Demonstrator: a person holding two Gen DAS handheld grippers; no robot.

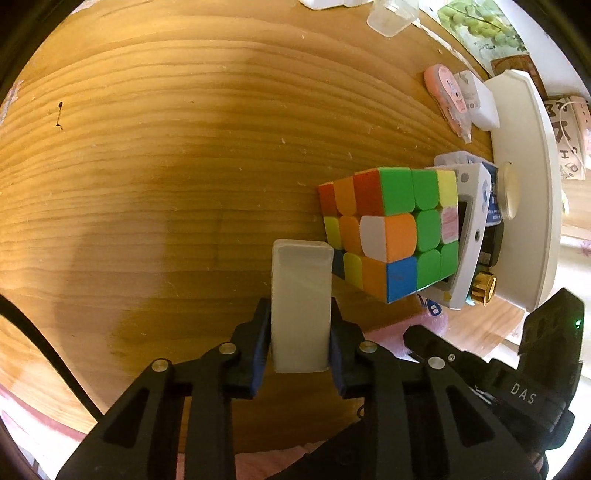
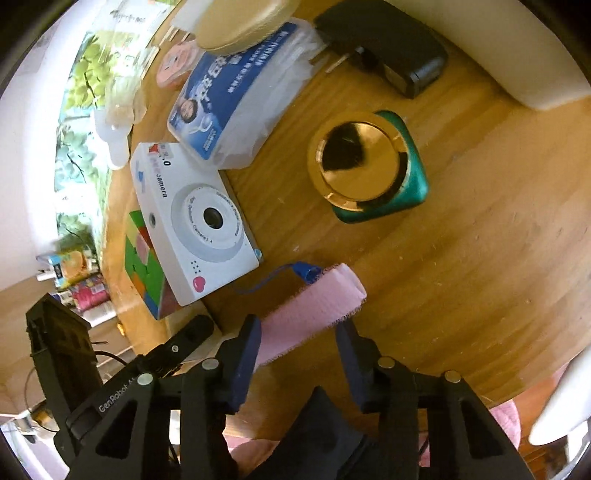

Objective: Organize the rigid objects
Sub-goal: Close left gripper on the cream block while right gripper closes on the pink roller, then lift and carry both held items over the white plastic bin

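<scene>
My left gripper [image 1: 300, 325] is shut on a pale translucent rectangular block [image 1: 301, 302] and holds it just left of a Rubik's cube [image 1: 388, 232] on the round wooden table [image 1: 147, 166]. A white toy camera [image 1: 469, 236] stands against the cube's far side. In the right wrist view the camera [image 2: 192, 221] lies beside the cube [image 2: 146, 266], with its blue strap [image 2: 273, 277] trailing out. My right gripper [image 2: 299, 328] is open, its fingers either side of a pink cloth roll [image 2: 310, 306]. A green jar with a gold lid [image 2: 365, 166] stands ahead of it.
A blue-and-white tissue pack [image 2: 236, 92], a black plug adapter [image 2: 384, 48] and a pink correction tape [image 1: 447, 99] lie near a white tray [image 1: 524, 184]. Clear plastic pieces [image 1: 391, 14] sit at the table's far edge.
</scene>
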